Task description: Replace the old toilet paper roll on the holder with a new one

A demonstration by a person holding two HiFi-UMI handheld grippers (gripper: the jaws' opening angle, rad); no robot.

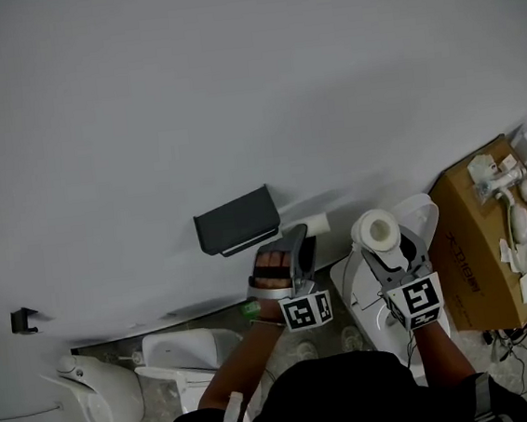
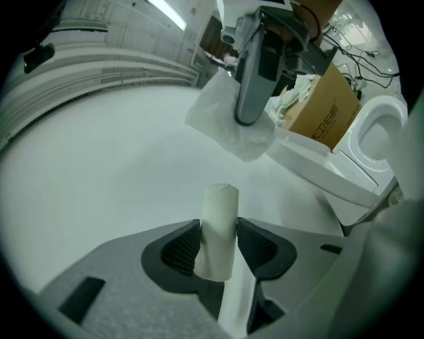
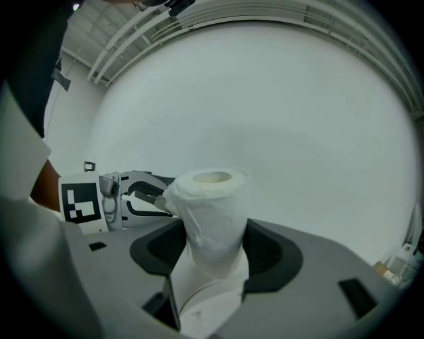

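Observation:
My left gripper (image 1: 297, 246) is shut on a bare, empty cardboard tube (image 2: 219, 228), which stands upright between the pads; in the head view the tube (image 1: 317, 225) pokes out just right of the black wall holder (image 1: 237, 221). The holder's bar carries no roll that I can see. My right gripper (image 1: 386, 247) is shut on a full white toilet paper roll (image 1: 376, 230), held end-up beside the left gripper. In the right gripper view the roll (image 3: 212, 218) fills the gap between the jaws. The left gripper view shows the right gripper (image 2: 255, 73) with the roll's loose paper (image 2: 232, 129).
A white toilet (image 1: 412, 213) stands below the right gripper, next to a brown cardboard box (image 1: 484, 234) with white parts on it. Another toilet (image 1: 180, 355) and a white fixture (image 1: 100, 396) sit at the lower left. The plain white wall (image 1: 232, 87) fills the upper view.

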